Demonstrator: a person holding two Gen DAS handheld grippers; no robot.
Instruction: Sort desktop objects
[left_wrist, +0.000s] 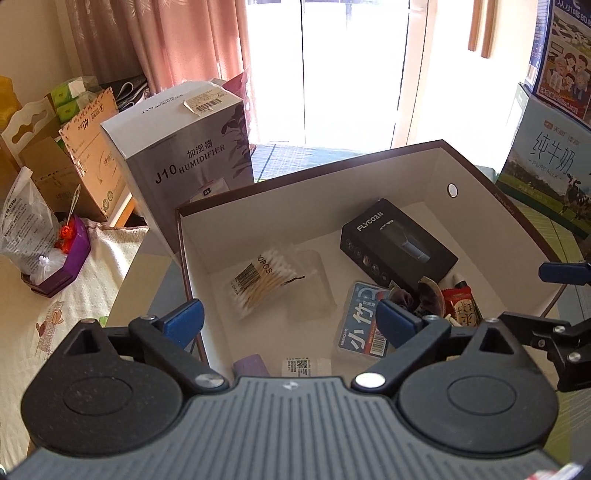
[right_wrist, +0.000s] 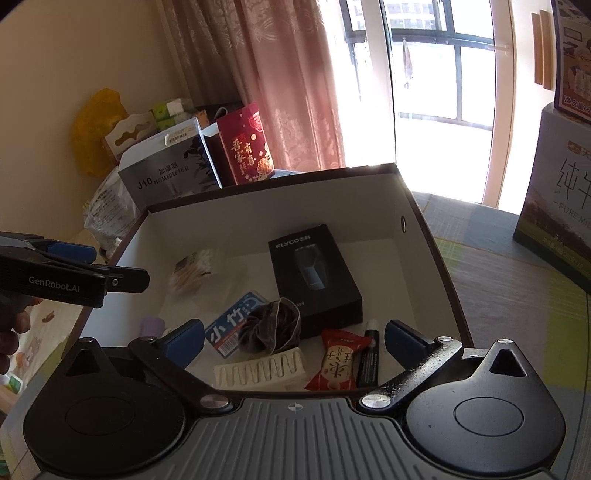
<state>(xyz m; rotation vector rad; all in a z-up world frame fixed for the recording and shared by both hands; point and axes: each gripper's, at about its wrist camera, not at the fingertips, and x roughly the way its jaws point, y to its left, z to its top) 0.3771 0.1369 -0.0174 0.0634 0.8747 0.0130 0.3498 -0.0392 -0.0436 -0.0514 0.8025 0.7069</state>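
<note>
The left gripper (left_wrist: 290, 317) hangs over the near left part of the storage box (left_wrist: 417, 146) with its blue pads spread wide and nothing between them, which suggests it is either ready to reach in or has nothing to carry. The right gripper (right_wrist: 293, 338) is likewise spread and empty, poised over the box's near wall, so both tools look free for the next item.

Directly under the right gripper, against the near wall, lie a white ridged block (right_wrist: 260, 371), a red snack packet (right_wrist: 338, 363) and a slim black tube (right_wrist: 369, 354), packed side by side. Just beyond them a dark velvet scrunchie (right_wrist: 271, 326) rests partly on the blue floss-pick pack (right_wrist: 231, 334). The black FLYCO shaver box (right_wrist: 314, 273) lies flat toward the far right wall, where its bulk leaves the floor free for smaller things. A bag of cotton swabs (left_wrist: 262, 282) sits alone toward the left wall, and a small lilac object (left_wrist: 251, 363) lies at the near left corner. The box stands on a desk (right_wrist: 517, 314) with a checked cloth; a humidifier carton (left_wrist: 184, 147) stands just beyond its far left corner.
</note>
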